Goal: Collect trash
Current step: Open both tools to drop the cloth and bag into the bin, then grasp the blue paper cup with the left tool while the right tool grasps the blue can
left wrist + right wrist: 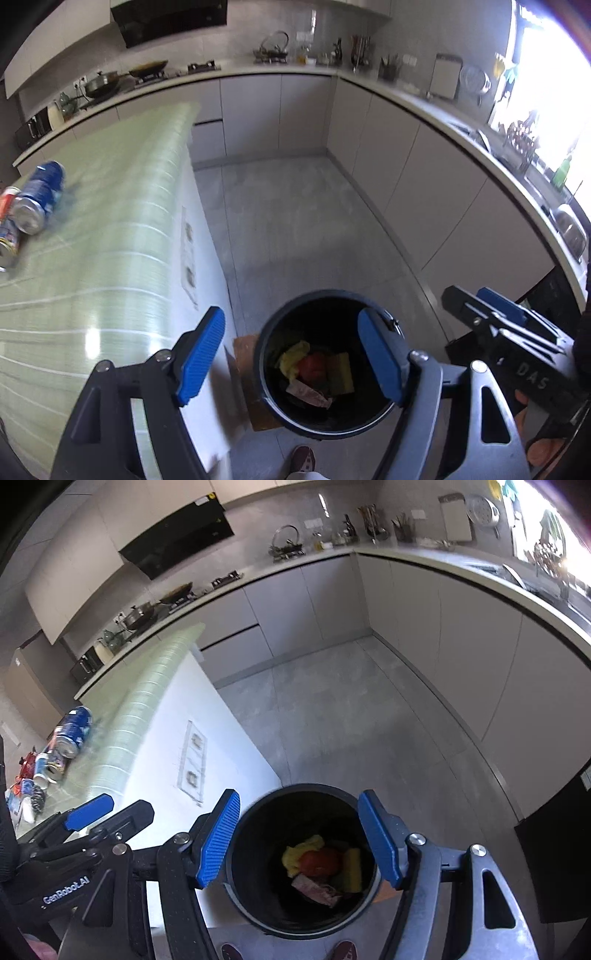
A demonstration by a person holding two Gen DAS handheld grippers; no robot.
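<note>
The black bin (303,860) is gaping open at six o'clock; the island counter (110,258) is crowding nine o'clock, cans (37,203) lying across it.

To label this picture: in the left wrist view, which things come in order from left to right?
Cans → green table → left gripper over the trash bin → right gripper.

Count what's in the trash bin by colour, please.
In the trash bin, as far as the views show:
Yellow: 2, a crumpled yellow piece and a yellow sponge
Red: 1, a red item
Pinkish-brown: 1, a wrapper
Total: 4
</note>
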